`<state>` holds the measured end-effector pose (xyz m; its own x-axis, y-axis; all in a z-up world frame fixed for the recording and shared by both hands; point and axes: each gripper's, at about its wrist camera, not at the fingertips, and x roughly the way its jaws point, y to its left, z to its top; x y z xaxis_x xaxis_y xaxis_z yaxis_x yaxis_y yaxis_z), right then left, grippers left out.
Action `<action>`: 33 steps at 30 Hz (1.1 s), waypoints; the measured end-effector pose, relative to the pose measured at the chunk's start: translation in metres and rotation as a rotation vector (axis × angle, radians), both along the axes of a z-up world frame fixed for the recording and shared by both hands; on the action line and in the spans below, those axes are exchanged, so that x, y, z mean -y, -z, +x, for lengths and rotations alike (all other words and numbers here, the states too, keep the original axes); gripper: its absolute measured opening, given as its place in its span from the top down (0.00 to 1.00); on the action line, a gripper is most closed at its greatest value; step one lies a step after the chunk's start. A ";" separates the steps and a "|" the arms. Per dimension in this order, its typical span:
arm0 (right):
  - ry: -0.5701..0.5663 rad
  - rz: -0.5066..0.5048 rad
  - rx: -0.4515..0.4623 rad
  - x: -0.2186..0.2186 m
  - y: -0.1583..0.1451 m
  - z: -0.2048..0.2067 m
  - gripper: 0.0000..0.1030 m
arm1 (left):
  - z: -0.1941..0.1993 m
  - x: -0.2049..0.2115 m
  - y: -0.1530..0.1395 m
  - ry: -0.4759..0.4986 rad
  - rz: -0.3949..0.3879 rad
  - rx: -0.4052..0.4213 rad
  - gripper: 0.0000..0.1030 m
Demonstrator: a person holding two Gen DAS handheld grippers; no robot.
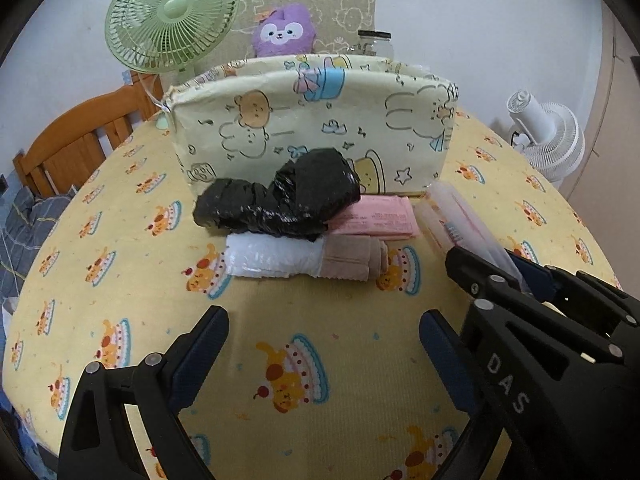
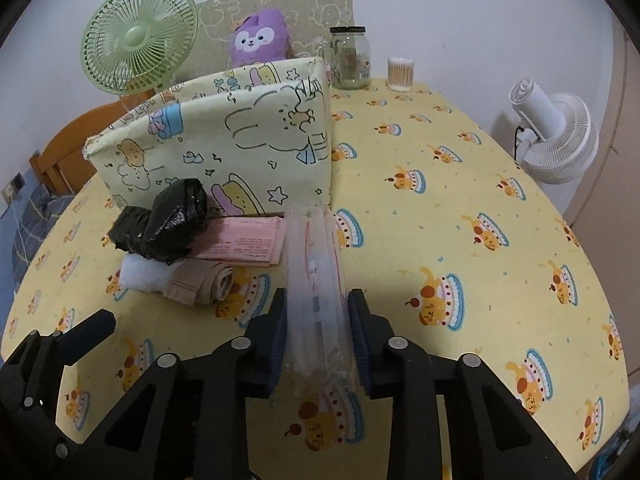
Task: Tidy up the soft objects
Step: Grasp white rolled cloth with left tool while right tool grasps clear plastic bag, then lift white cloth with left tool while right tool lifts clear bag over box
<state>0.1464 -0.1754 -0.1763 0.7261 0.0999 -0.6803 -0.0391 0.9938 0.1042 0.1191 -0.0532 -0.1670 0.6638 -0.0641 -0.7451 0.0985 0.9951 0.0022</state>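
The right gripper (image 2: pixel 318 336) has its jaws pinching the near end of a clear plastic packet (image 2: pixel 316 280) that stretches ahead of them toward the fabric box (image 2: pixel 224 136). It looks light, floppy and slippery, so a hold nearer its middle would likely keep it from drooping. The left gripper (image 1: pixel 324 344) hangs with jaws spread and empty; ahead of them lie a black bag bundle (image 1: pixel 280 200), white roll (image 1: pixel 272 258) and pink packet (image 1: pixel 376 220). Its print is too small to read; "DAS" shows on the right gripper's body.

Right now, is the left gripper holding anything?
No: the left gripper is open over bare tablecloth, short of the white roll.
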 end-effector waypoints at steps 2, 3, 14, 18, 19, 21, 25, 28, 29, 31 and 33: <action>-0.003 0.008 0.014 -0.001 -0.005 -0.003 0.73 | 0.000 -0.001 -0.004 -0.006 0.009 0.015 0.06; -0.005 0.011 0.018 -0.001 -0.006 -0.004 0.73 | 0.001 -0.002 -0.005 -0.008 0.011 0.019 0.06; -0.007 0.034 0.036 -0.006 -0.021 0.004 0.74 | 0.026 -0.011 -0.008 -0.018 -0.002 0.017 0.06; 0.006 0.047 0.030 -0.005 -0.020 0.011 0.74 | 0.037 -0.009 -0.003 0.005 -0.018 -0.015 0.06; 0.010 0.049 0.026 -0.005 -0.019 0.013 0.74 | 0.040 -0.009 -0.001 0.011 -0.019 -0.026 0.06; 0.015 0.054 0.018 -0.005 -0.017 0.017 0.74 | 0.043 -0.008 0.001 0.009 -0.018 -0.036 0.06; 0.019 0.049 0.008 -0.006 -0.014 0.020 0.74 | 0.047 -0.004 0.005 0.014 -0.007 -0.051 0.06; 0.019 0.051 -0.003 -0.006 -0.011 0.021 0.74 | 0.045 -0.002 0.007 0.008 0.013 -0.051 0.11; 0.019 0.055 -0.006 -0.006 -0.010 0.021 0.74 | 0.044 -0.002 0.007 0.009 0.014 -0.050 0.14; 0.018 0.061 -0.009 -0.006 -0.009 0.021 0.74 | 0.042 -0.002 0.006 0.012 0.012 -0.046 0.18; 0.016 0.059 -0.008 -0.006 -0.010 0.019 0.73 | 0.040 -0.002 0.006 0.016 0.009 -0.042 0.23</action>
